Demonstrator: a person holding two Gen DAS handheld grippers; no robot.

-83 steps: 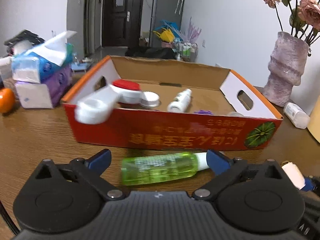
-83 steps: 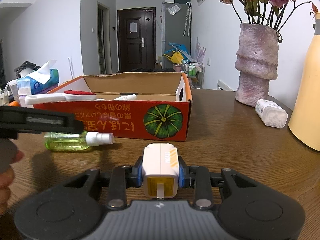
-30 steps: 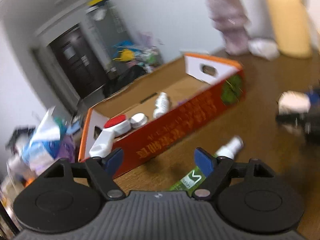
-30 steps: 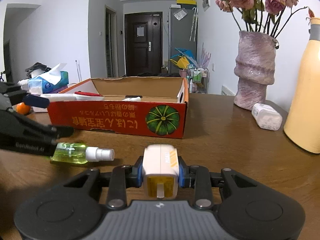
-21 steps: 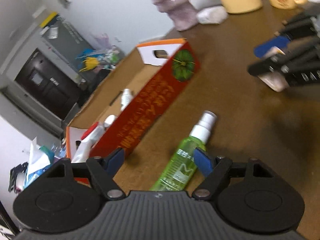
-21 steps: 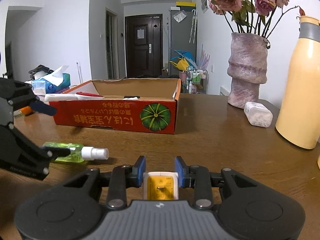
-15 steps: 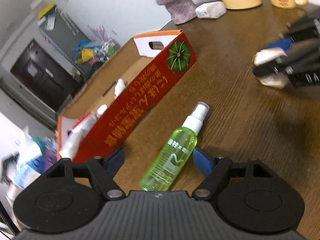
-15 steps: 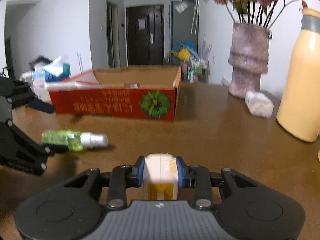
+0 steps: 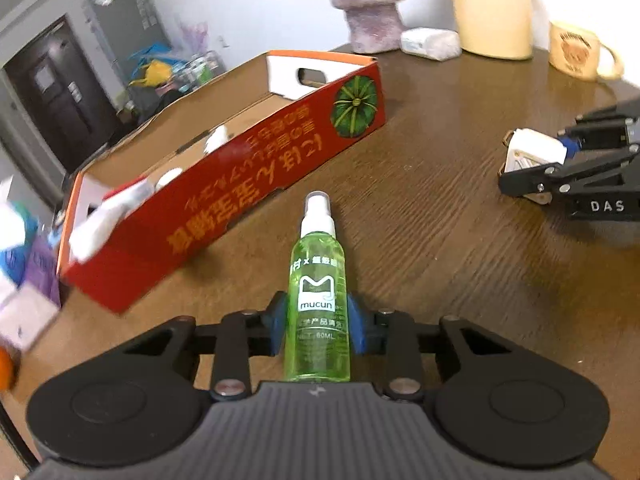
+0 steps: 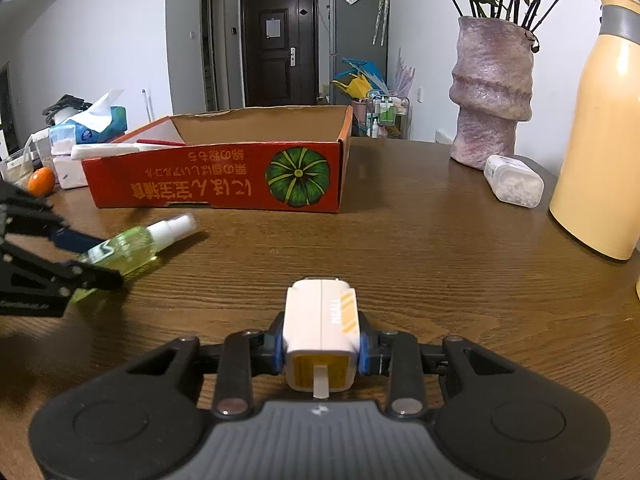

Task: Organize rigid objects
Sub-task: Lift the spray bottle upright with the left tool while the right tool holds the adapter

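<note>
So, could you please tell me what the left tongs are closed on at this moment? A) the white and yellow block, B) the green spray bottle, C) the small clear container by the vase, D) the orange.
B: in the left wrist view the left tongs press their blue pads against both sides of the green spray bottle, while the right tongs hold the white and yellow block.

Box [image 10: 224, 184] sits on the table [image 10: 420, 256], vase [image 10: 492, 92] behind and to its right, small container [image 10: 514, 180] lying before the vase, tall flask [image 10: 604, 128] at far right. Spray bottle [image 9: 319, 280] lies before the box; tissue packs [image 10: 88, 128] left of it.
</note>
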